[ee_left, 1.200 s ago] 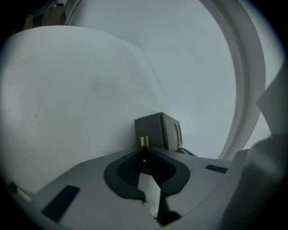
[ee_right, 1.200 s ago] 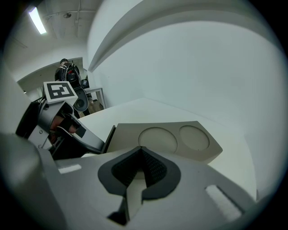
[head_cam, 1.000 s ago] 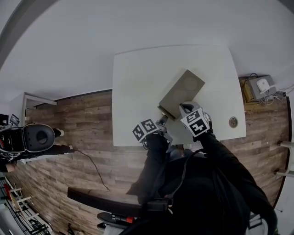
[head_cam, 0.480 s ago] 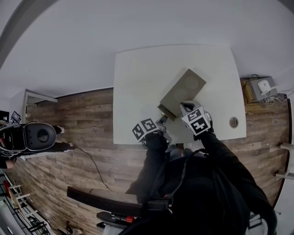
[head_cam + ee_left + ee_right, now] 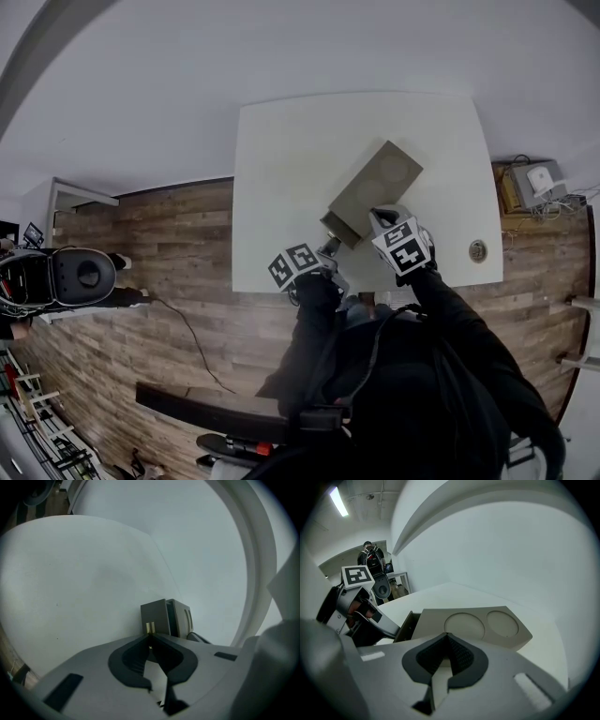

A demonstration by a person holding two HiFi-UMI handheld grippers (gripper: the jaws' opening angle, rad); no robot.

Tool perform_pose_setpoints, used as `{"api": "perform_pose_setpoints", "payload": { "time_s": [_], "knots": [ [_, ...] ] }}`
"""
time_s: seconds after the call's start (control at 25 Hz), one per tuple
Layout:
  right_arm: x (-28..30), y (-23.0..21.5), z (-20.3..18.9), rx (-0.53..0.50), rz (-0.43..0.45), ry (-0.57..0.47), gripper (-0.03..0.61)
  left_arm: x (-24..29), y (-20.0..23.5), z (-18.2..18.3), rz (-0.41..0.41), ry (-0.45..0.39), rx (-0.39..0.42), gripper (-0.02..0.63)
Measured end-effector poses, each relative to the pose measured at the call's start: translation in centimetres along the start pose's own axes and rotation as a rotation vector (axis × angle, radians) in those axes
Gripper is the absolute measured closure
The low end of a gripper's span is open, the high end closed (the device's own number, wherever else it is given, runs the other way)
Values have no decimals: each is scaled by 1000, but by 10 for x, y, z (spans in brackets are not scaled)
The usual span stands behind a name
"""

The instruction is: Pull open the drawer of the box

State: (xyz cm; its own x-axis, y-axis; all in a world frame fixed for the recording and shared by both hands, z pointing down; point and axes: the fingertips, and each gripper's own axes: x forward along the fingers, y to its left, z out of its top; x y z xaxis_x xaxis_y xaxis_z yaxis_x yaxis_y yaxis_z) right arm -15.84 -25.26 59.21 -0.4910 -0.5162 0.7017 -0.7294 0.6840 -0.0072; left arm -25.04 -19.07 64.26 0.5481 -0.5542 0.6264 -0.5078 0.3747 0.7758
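Head view: flat grey box [image 5: 377,183] lies diagonally on the white table [image 5: 281,159], its drawer [image 5: 407,626] slightly out.
Left gripper [image 5: 150,638] is clamped on the drawer's small brass handle [image 5: 149,627]; right gripper [image 5: 447,638], jaws together and empty, rests against the box.

Bare lab-like room, white table [image 5: 281,187], wood-plank floor [image 5: 187,281], ceiling strip light [image 5: 339,501]

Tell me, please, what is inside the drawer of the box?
The drawer is only slightly out, so just a dark strip of its inside shows, with nothing visible in it. The box covers the rest, so any contents cannot be seen.
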Motion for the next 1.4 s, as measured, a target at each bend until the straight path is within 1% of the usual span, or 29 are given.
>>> {"api": "perform_pose_setpoints", "payload": {
  "time_s": [0.8, 1.28, 1.4],
  "knots": [
    [1, -1, 2, 0, -5, 11, 588, -10, 8, 1, 5, -16, -7, 592],
    [0, 0, 1, -6, -6, 18, 588, -15, 12, -1, 17, -23, -25, 592],
    [1, 0, 4, -22, -4, 2, 588, -15, 12, -1, 18, -23, -25, 592]
  ]
}}
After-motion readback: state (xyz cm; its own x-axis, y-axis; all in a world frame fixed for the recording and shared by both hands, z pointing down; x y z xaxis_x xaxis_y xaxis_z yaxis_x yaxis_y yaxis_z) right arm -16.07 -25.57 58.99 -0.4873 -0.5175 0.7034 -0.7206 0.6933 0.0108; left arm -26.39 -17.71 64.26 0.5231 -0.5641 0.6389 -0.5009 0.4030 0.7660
